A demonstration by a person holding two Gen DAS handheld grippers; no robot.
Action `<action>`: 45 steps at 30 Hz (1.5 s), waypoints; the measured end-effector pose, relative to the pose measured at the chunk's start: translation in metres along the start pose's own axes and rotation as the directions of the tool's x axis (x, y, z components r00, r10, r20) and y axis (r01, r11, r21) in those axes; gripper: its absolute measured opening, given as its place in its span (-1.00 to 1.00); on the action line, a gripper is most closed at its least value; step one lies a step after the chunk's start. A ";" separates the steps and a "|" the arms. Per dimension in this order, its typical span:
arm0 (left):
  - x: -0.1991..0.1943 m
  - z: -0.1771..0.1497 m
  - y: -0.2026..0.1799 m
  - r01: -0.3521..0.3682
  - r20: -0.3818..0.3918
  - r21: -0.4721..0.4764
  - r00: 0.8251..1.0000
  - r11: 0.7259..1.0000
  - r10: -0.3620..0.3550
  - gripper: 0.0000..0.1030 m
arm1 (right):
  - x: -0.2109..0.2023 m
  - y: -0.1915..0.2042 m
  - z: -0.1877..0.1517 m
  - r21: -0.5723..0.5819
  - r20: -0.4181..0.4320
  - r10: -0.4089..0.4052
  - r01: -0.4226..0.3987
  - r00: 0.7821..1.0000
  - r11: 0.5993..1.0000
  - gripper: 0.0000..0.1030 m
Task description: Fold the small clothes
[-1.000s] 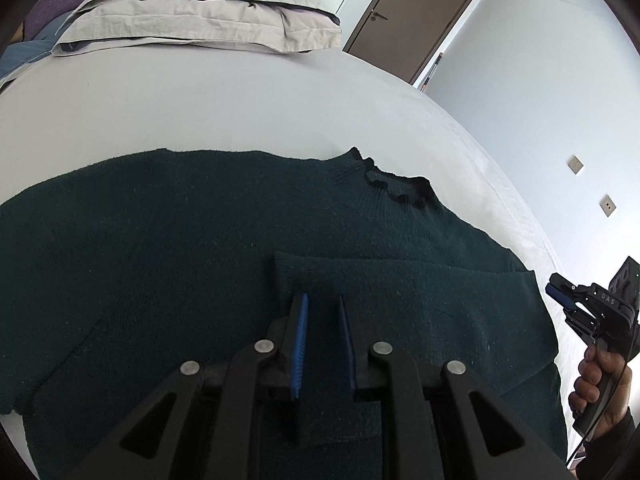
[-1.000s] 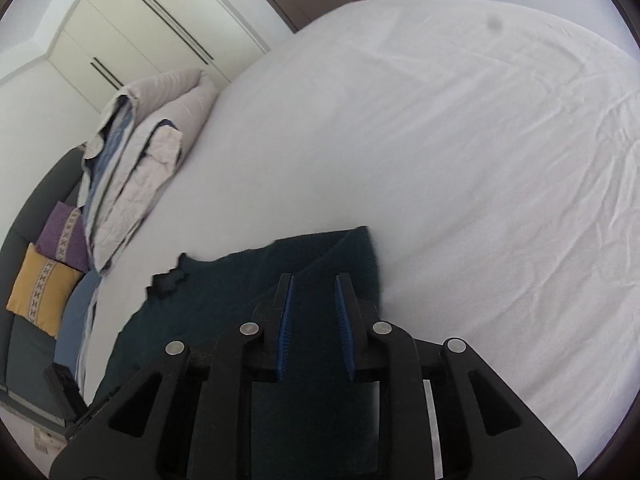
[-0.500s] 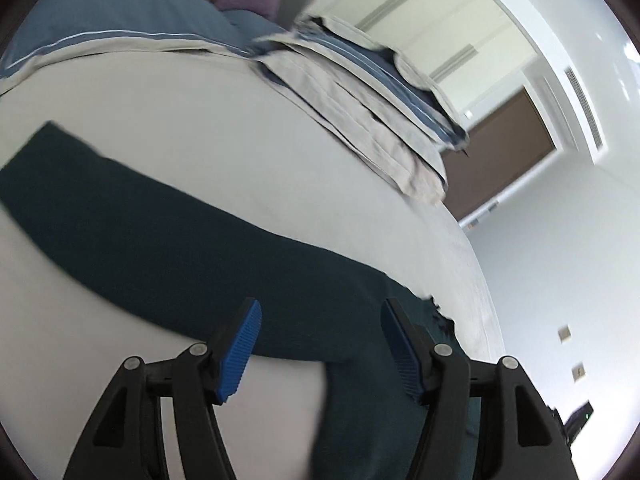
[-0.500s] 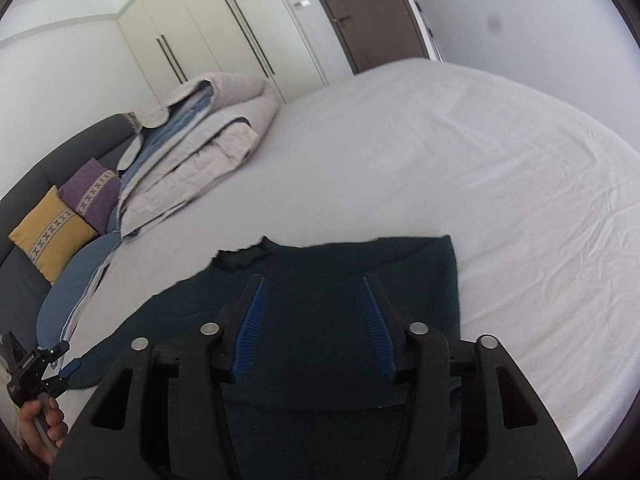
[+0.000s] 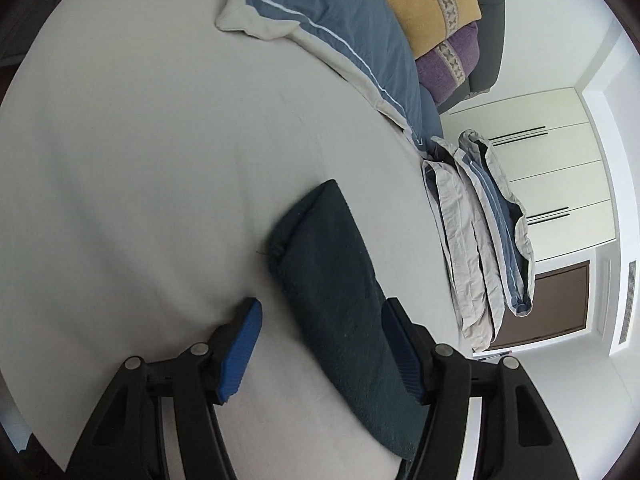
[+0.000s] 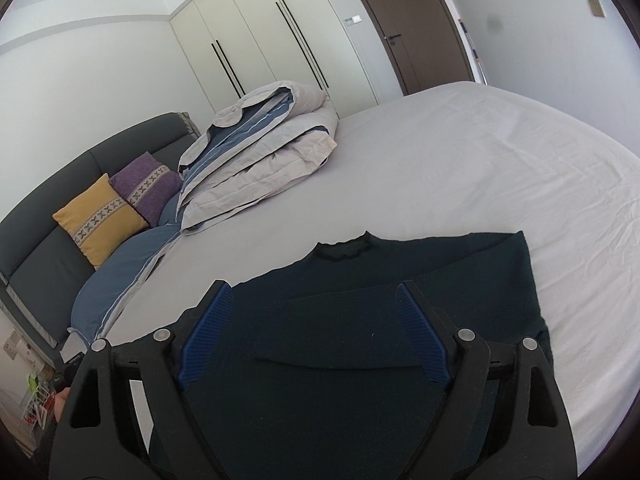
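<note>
From the left wrist camera, a long dark green sleeve [image 5: 340, 300] of the sweater lies flat on the pale grey bed sheet [image 5: 140, 180], knitted and slightly fuzzy, its cuff end rounded. It runs lengthwise from the lower right up toward the middle of the bed, cuff pointing at the blue pillow [image 5: 340, 28]. The left gripper [image 5: 320, 348] hovers above it with its blue pads spread wide, the sleeve showing between them but not pinched. A second ago this camera looked over the sweater's body with the pads nearly together; now it has swung out to the sleeve.

From the right wrist camera, the dark green sweater [image 6: 360, 320] lies spread on the bed, ruffled collar [image 6: 344, 250] pointing toward the folded duvet [image 6: 264, 152], one sleeve folded across the chest. The right gripper [image 6: 316, 336] hangs over it, jaws just opened wide, gripping nothing. Earlier it sat low and nearly closed at the fabric.
</note>
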State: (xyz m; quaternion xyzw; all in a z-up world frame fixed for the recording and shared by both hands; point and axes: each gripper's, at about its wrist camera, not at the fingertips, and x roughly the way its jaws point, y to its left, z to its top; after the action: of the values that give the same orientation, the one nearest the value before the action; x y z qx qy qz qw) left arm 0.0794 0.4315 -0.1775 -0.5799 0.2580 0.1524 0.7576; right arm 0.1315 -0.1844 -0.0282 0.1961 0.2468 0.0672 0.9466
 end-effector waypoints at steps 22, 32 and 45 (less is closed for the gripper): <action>0.024 -0.234 -0.280 0.140 -0.118 0.814 0.990 0.563 -0.075 -0.84 | -0.044 -0.095 -0.045 0.191 0.016 -0.062 0.058 0.998 0.980 0.61; 0.088 -0.488 -0.296 0.354 -0.386 0.913 0.911 0.204 0.144 -0.19 | -0.064 -0.153 -0.060 0.278 0.009 -0.127 0.119 0.992 0.953 0.61; 0.017 -0.397 -0.247 0.358 -0.395 0.883 0.916 0.304 0.069 0.73 | 0.040 -0.116 -0.041 0.214 -0.179 0.007 0.032 0.984 0.976 0.61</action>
State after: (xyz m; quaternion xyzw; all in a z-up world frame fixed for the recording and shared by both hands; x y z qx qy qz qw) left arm 0.1395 -0.0192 -0.0666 -0.0663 0.3771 -0.2061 0.9005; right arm 0.1497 -0.2680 -0.1253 0.2894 0.3376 0.0512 0.8943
